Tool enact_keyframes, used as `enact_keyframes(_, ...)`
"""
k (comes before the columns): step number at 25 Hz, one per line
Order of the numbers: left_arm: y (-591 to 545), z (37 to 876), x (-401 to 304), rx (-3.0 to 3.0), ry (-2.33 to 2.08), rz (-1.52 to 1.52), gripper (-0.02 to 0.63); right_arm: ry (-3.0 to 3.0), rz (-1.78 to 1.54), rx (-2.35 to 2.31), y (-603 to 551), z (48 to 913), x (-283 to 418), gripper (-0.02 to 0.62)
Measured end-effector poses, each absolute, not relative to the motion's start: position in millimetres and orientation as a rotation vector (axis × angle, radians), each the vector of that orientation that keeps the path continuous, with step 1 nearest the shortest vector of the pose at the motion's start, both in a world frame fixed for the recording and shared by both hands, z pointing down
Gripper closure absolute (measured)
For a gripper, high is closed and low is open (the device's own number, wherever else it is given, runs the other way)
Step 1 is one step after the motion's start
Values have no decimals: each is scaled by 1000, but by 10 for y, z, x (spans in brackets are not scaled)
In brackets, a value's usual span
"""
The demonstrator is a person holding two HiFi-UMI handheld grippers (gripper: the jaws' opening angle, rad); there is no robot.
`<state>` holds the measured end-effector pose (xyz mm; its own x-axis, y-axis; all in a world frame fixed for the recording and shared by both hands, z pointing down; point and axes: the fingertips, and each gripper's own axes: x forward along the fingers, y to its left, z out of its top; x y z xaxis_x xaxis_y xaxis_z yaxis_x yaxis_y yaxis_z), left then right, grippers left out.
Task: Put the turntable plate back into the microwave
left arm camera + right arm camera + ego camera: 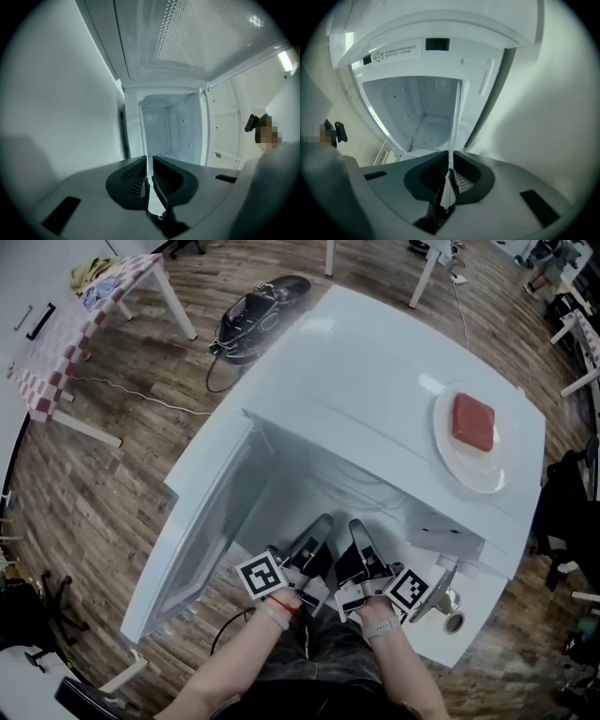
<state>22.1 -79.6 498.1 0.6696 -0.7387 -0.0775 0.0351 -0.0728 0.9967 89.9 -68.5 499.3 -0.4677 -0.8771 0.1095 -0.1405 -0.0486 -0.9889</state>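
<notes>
Both at work: left hand-held gripper [323,519] and right hand-held gripper [357,524], each squeezed on near edge of clear plate [455,121]. Plate sticks out ahead of jaws, into open microwave [375,362]. Keep it flat, push in slow, both sides even — then lower gently.

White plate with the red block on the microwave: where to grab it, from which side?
Probably the bare near rim of the white plate, tongs coming level from the microwave front, one jaw over, one under. The plate lies flat and the red block sits toward the far side, leaving that rim free.
</notes>
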Motion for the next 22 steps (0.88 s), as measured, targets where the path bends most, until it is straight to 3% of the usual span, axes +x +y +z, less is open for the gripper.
enact_keyframes(7, -642, 4939, 226, 1557, -586, -666, 585, 1707, -1561, -1108, -520, 4953, 811, 575)
enact_keyframes(22, -408, 4863, 249, 1768, -610, -534, 595, 1877, -1505, -1210, -234, 4923, 770, 577)
